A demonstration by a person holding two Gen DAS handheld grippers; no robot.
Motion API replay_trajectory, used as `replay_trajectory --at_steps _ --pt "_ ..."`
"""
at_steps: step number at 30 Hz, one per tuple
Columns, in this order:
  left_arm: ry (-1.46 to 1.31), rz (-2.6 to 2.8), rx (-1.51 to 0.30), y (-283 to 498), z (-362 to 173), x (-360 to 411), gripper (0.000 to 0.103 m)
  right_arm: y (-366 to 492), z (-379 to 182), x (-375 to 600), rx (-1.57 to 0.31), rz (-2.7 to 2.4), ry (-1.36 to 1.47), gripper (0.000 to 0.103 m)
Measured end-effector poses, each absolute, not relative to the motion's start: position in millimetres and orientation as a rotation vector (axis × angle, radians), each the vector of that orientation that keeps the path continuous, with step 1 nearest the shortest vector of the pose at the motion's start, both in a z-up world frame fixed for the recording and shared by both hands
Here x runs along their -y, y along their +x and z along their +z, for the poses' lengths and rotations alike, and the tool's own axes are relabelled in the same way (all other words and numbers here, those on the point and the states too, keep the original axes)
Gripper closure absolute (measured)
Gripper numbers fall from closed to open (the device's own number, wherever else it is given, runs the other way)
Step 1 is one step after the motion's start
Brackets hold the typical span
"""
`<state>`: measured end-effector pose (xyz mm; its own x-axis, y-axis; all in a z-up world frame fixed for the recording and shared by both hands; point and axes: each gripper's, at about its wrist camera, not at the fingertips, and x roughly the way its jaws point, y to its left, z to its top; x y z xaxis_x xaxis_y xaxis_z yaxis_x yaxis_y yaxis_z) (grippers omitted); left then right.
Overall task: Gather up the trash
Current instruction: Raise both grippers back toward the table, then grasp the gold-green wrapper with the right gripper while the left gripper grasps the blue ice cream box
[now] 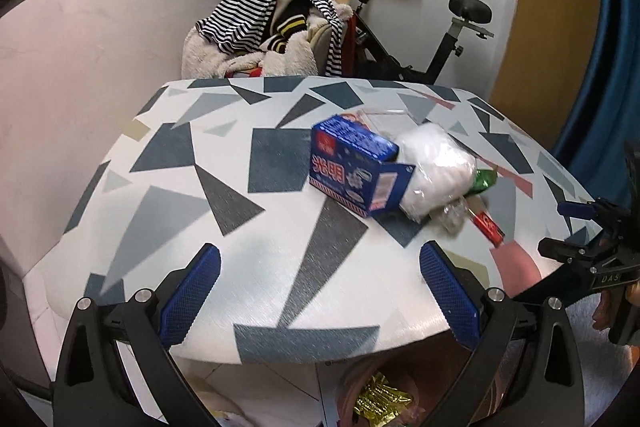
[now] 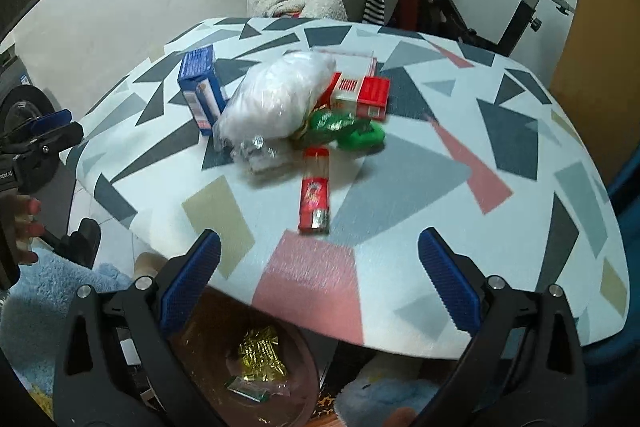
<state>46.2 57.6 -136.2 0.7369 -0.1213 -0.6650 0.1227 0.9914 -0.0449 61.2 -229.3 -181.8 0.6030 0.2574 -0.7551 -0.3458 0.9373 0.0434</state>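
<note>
Right wrist view: both the right gripper and left gripper are being held released, empty. Trash is lying clustered at twelve o'clock; the red wrapper is risking being nudged off the table edge.

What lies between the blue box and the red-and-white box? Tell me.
The clear plastic bag of white stuff, touching the blue box; the red-and-white box sits beyond it. Right wrist view.
</note>
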Motion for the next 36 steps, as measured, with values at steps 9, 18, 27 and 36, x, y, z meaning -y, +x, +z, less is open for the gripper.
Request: replay_trajectory --at_steps 9,18,27,36 --pt "-0.009 -0.163 -0.753 69 -127 -62 0.006 85 -172 234 -0.86 0.341 -0.088 0.006" --pt "-0.06 -0.14 -0.775 77 -123 -65 0.006 96 -166 245 -0.869 0.319 -0.077 0.006" --pt "-0.094 -0.126 -0.779 84 -124 -82 0.006 112 -167 257 -0.878 0.349 -0.015 0.025" --pt "-0.165 -0.153 -0.808 96 -135 -84 0.006 145 -185 256 -0.925 0.405 0.176 0.057"
